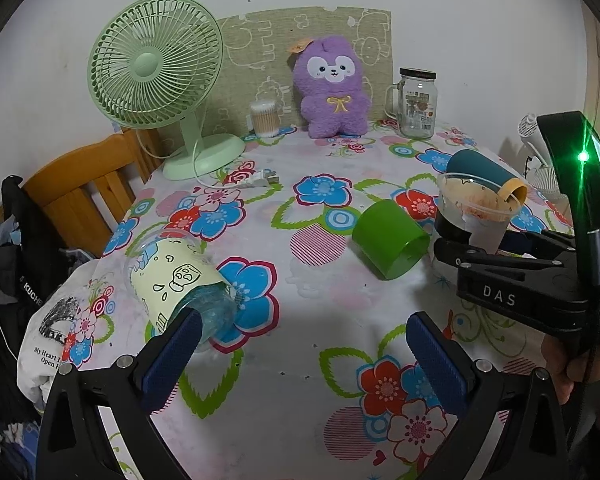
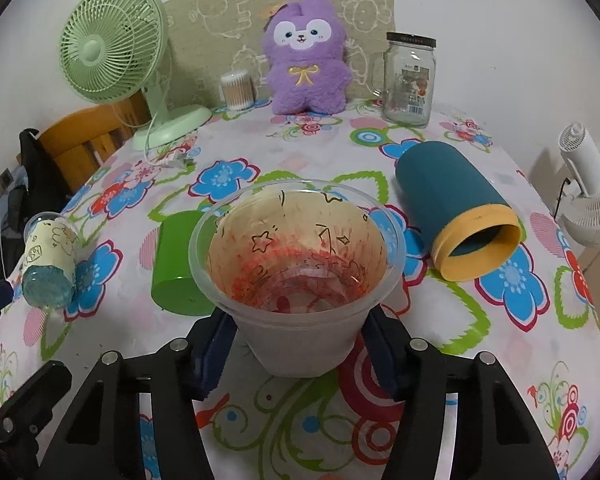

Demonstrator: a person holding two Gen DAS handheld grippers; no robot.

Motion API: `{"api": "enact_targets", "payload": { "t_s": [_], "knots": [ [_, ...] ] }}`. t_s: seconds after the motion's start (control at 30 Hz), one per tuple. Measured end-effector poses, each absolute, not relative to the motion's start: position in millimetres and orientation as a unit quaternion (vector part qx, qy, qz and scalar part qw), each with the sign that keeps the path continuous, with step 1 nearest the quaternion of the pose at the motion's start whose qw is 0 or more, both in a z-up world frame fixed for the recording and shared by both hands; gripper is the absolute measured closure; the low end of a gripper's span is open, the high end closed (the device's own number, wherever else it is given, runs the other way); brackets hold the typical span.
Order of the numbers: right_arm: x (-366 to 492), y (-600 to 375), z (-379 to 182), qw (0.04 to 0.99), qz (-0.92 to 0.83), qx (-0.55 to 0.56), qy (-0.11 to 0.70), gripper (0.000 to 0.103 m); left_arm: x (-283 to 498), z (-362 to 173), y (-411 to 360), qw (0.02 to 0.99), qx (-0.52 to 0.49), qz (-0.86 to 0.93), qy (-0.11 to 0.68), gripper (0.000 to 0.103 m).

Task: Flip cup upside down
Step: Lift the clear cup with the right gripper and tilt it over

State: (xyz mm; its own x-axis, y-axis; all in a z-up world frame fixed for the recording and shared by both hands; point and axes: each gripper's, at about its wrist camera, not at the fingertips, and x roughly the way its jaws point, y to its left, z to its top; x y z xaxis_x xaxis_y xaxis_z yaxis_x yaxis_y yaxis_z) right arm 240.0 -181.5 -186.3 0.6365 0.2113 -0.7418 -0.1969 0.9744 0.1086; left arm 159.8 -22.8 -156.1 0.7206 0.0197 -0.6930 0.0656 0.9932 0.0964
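Observation:
My right gripper [image 2: 298,340] is shut on a clear plastic cup with red-stained insides [image 2: 296,256], held mouth-up above the table; it also shows in the left wrist view [image 1: 476,208], with the right gripper [image 1: 470,240] below its rim. My left gripper [image 1: 300,344] is open and empty, its left pad next to a clear cup with a pale yellow sleeve [image 1: 180,280] lying on its side at the table's left edge [image 2: 50,264]. A green cup [image 1: 390,238] lies on its side mid-table [image 2: 176,260]. A teal cup with a yellow rim [image 2: 458,208] lies on its side at right [image 1: 486,174].
A floral cloth [image 1: 308,360] covers the table. At the back stand a green desk fan [image 1: 156,76], a cotton swab tub [image 1: 265,118], a purple plush toy [image 1: 334,88] and a glass jar mug [image 1: 416,104]. A wooden chair [image 1: 84,192] is at left, a white fan [image 2: 588,192] at right.

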Motion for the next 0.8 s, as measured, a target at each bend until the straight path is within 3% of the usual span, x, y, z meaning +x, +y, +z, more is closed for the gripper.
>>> {"api": "enact_targets", "payload": {
  "t_s": [0.43,0.8],
  "knots": [
    [201,-180,-159,0.907,0.126,0.005,0.402,0.041,137,-150,-17,0.928,0.050,-0.019,0.368,0.000],
    [135,-169,-128,0.897,0.150,-0.068,0.411,0.041,87,-152,-6,0.927,0.046,-0.033,0.370,0.000]
  ]
}}
